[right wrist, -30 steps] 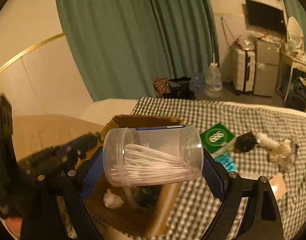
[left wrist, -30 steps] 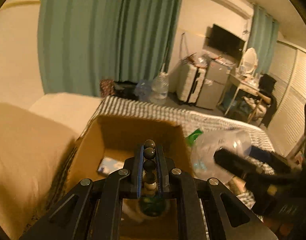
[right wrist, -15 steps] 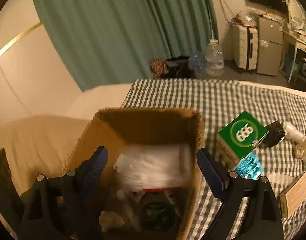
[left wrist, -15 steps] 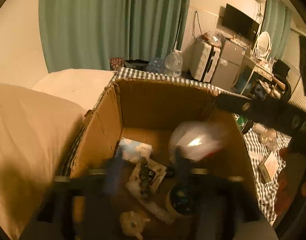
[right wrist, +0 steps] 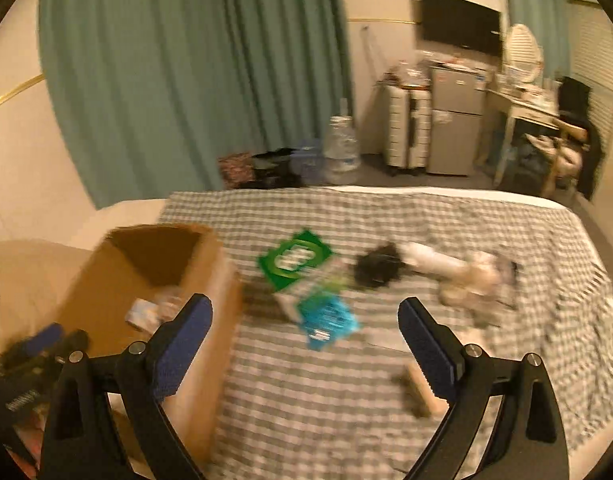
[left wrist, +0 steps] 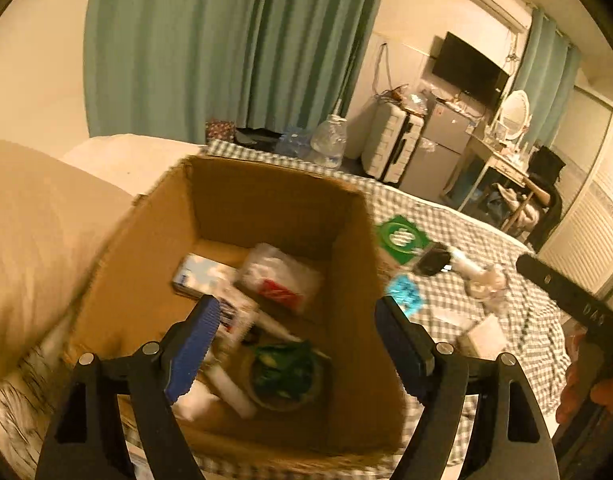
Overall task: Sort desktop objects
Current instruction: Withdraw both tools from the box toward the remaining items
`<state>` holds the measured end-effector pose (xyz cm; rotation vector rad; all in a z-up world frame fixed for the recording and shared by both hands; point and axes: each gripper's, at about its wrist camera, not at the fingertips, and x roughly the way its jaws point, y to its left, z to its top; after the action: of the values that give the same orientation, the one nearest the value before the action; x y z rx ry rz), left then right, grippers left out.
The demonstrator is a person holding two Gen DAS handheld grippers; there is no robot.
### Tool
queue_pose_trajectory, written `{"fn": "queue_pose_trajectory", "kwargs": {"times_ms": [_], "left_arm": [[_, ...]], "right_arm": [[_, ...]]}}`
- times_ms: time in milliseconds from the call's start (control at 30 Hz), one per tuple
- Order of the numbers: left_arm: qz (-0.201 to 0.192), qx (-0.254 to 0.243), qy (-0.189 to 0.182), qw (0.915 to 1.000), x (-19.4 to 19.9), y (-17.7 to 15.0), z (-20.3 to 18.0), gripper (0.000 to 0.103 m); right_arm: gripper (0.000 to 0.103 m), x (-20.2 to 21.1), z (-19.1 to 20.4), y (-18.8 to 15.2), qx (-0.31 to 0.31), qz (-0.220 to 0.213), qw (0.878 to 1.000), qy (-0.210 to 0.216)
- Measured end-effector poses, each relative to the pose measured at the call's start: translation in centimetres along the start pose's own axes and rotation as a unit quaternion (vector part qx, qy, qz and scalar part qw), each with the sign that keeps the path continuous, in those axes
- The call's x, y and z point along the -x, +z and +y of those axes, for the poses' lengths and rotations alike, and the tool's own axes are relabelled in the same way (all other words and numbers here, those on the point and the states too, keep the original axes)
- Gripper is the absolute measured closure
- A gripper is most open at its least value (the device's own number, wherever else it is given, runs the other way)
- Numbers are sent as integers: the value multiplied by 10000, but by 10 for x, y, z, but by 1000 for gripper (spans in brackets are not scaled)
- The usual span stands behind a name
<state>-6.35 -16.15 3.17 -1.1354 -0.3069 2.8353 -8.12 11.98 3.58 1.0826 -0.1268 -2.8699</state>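
Here, nearest the viewer, the left gripper (left wrist: pixel 296 336) hangs over an open cardboard box (left wrist: pixel 154 240), its two blue-padded fingers spread wide and still opening, with nothing caught between them. Below it, inside the box, lie a round dish of something green (left wrist: pixel 284 376), a white tube-shaped item (left wrist: pixel 230 390), a clear plastic jar of cotton swabs (left wrist: pixel 280 276) resting on its side, and a pale blue-and-white packet (left wrist: pixel 196 276) toward the far left corner. The box sits on a bed covered with a grey-and-white checked cloth (right wrist: pixel 386 216), beside a plain beige pillow (left wrist: pixel 34 240). The right gripper (right wrist: pixel 306 326) is over the cloth to the right of the box, its blue pads standing wide apart and holding nothing; the picture from it is blurred. On the cloth beyond it, outside the box, lie a light blue packet (right wrist: pixel 328 318), a green packet with a white round label (right wrist: pixel 294 258), a black object (right wrist: pixel 380 268) and a white item (right wrist: pixel 430 260) next to it, and a small tan block (right wrist: pixel 422 392) nearer the right finger. Farther off, past the end of the bed, a large water bottle (right wrist: pixel 340 150) stands on the floor in front of teal curtains (right wrist: pixel 194 72), with a white suitcase (right wrist: pixel 408 130), a small grey fridge (right wrist: pixel 456 132) and a dark television (right wrist: pixel 460 22) on the wall behind.
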Motion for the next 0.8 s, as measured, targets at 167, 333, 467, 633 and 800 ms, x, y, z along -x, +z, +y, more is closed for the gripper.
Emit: {"fn": "queue_pose_trajectory", "kwargs": {"times_ms": [167, 333, 467, 633, 800], "left_arm": [[-217, 157, -38, 9996, 15, -12, -49, 10], [-249, -104, -115, 9996, 10, -29, -105, 4], [-113, -391, -137, 9991, -8, -50, -137, 4], [197, -612, 6, 9979, -45, -71, -155, 4], [537, -536, 102, 9971, -85, -83, -157, 4]], "right_arm": [[8, 21, -62, -21, -348, 3, 9989, -320], [7, 16, -109, -59, -729, 133, 9958, -535], [7, 1, -129, -89, -991, 271, 9932, -544], [7, -22, -148, -108, -1215, 548, 9899, -491], [7, -43, -152, -110, -1242, 674, 9887, -508]]}}
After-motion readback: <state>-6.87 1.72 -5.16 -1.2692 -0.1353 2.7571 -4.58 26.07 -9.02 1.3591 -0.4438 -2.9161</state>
